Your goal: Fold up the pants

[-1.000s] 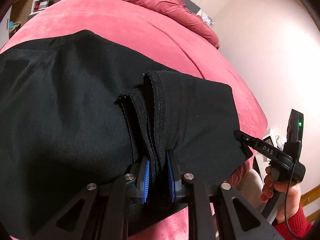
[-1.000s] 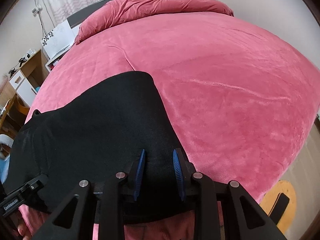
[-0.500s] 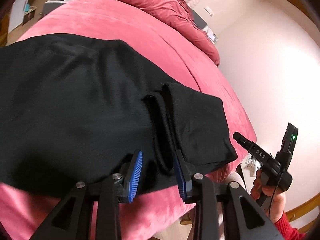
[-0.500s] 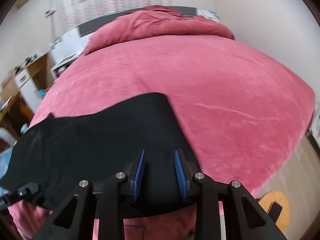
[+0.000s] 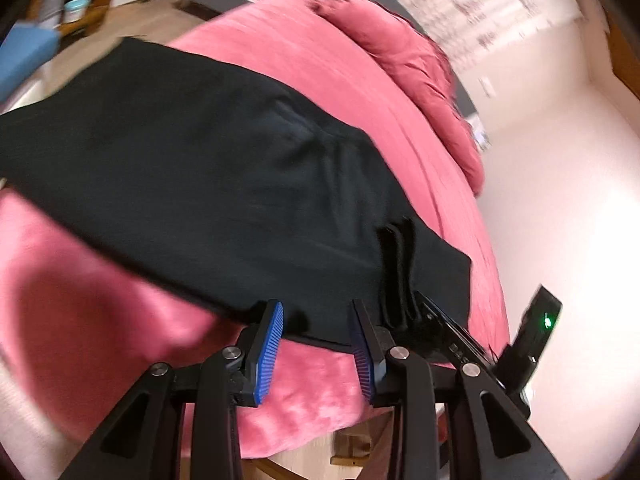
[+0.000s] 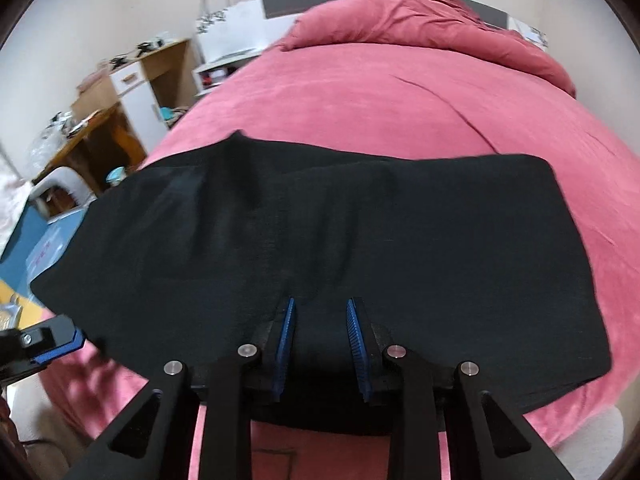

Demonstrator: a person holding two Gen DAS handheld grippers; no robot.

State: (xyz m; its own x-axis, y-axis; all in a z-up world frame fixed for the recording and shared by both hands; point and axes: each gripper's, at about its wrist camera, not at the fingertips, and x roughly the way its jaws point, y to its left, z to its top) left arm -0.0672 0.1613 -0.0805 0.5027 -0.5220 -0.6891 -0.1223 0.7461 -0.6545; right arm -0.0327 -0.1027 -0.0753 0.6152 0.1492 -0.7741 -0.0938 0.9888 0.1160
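Since the earlier frames the left gripper [image 5: 316, 344] has let go of the bunched hem it was pinching and slid off to the side; its jaws have just been opening and now stand apart, w/ only the pants' near edge lying below the gap, not pressed. The pants [image 5: 208, 184] lie flat along the near edge of the pink bed [image 5: 100, 300], w/ a small upright ridge of cloth [image 5: 396, 264] left where the pinch was. The right gripper [image 6: 320, 338] sits low over the pants [image 6: 320, 232]; black cloth runs under and between its blue pads, but the view is too dark there to say whether they press on it, so I can't tell if it's clamped or just hovering.

Risks from here, as I judge them:
- Near hem overhangs the bed edge in the left wrist view; a tug toward the person could drag the whole garment off the mattress.
- If the right claw does hold cloth and moves while the left is empty, the pants will skew rather than fold square.
- The ridge, if not smoothed, gets trapped in the next fold, giving a lumpy result.
- Both grippers sit close at that corner; right's body shows beside the left's finger, so they could knock.
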